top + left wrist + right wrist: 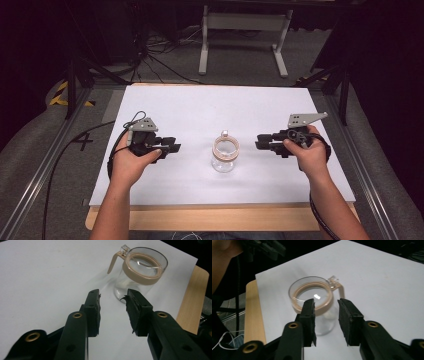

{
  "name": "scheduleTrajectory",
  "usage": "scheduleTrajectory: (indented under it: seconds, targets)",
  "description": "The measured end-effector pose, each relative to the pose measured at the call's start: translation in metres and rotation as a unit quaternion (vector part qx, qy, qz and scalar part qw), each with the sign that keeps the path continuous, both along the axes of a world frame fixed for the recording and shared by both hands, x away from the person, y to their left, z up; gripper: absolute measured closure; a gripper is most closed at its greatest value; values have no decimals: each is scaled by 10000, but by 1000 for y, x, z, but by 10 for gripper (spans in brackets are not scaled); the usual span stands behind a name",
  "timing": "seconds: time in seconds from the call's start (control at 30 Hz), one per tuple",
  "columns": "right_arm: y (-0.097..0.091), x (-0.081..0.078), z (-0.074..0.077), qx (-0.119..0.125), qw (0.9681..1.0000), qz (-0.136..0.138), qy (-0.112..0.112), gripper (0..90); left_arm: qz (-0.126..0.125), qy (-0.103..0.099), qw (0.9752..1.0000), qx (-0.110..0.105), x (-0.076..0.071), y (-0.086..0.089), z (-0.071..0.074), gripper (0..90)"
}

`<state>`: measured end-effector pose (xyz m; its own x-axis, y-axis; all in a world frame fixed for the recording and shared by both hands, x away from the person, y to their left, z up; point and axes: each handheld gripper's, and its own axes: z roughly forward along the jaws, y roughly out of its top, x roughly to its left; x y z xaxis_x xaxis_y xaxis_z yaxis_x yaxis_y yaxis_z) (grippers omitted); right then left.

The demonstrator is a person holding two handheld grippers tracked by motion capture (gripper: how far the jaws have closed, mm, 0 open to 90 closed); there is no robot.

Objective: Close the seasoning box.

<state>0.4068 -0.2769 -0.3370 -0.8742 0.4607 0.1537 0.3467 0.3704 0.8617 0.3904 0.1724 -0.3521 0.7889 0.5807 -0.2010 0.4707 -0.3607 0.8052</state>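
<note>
A clear glass jar (225, 152) with a tan lid ring and a tan handle stands upright in the middle of the white table top (200, 107). My left gripper (175, 146) hovers to its left, jaws open and pointing at it with nothing between them. From the right, my right gripper (258, 141) points at the jar, also open and holding nothing. In the left gripper view the jar (141, 272) sits beyond the left gripper (113, 301), handle to the left. The right gripper view shows the jar (314, 301) just past the right gripper (325, 306).
The white sheet lies on a wooden board whose edge (225, 217) shows at the front. Grey floor with metal rails (45, 165) surrounds the table. A white frame (245, 30) and cables stand on the floor beyond the far edge.
</note>
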Motion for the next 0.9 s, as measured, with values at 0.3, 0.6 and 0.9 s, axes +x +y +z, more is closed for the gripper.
scheduleTrajectory:
  seconds: [0.3,0.6,0.9]
  targets:
    - [-53,9,-2,9,9969,-784,-25,563,379,-10,9992,127,6,16,-9,573]
    - [-87,22,-20,-209,9901,-1389,-2,470,707,6,9974,140,14,29,-25,504]
    - [-99,40,-56,-565,9839,-1672,264,400,972,32,9949,265,27,39,-48,424]
